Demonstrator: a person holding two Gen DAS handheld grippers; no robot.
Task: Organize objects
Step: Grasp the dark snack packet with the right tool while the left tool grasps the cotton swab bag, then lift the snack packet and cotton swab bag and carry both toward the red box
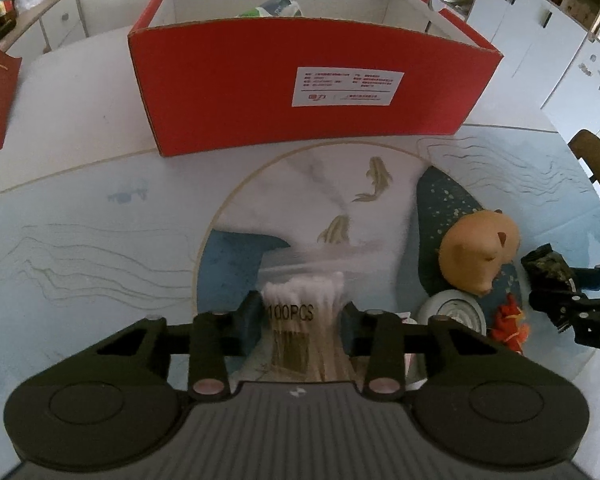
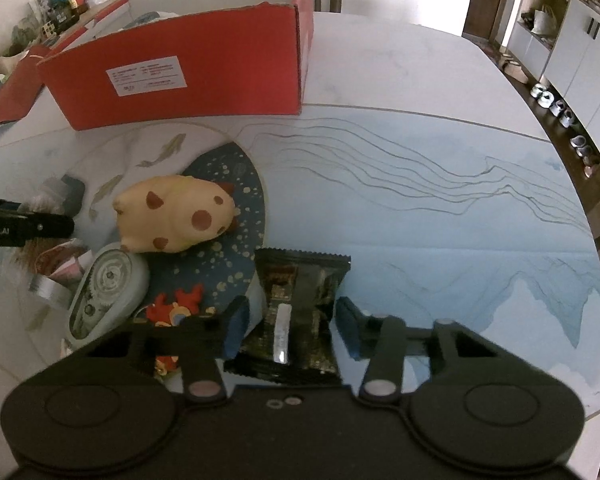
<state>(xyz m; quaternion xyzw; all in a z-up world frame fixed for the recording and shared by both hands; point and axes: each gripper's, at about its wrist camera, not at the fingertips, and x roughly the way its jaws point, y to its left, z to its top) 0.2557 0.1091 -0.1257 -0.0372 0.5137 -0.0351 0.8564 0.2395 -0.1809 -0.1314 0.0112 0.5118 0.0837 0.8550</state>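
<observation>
Gripping a bag of cotton swabs (image 1: pixel 302 312), the left gripper (image 1: pixel 300 316) is clenched on it, both pads pressed into the plastic just above the patterned table (image 1: pixel 100 208). The step in hand looks like carrying this bag to the red cardboard box (image 1: pixel 260 92), which stands open straight ahead with 1 packet already lying inside; the next move calls for lifting high enough to clear the near wall, then letting go over the white interior. Also counted in the left wrist view: 1 tan plush animal (image 1: pixel 480 256), 1 round pale-blue case (image 1: pixel 454 312) and 1 red toy (image 1: pixel 512 320), all bunched at the right

From the right wrist view, the right gripper (image 2: pixel 290 326) straddles 1 dark snack packet (image 2: pixel 300 300) lying flat on the table; its jaws stand apart on either side with gaps showing, so it is released and I judge a closing squeeze comes next. Left of it sit the same plush, now showing brown spots, the blue case and the red crab-like toy. 1 roll of silver tape (image 2: pixel 48 290) lies further left, and the box is at the top, well apart
</observation>
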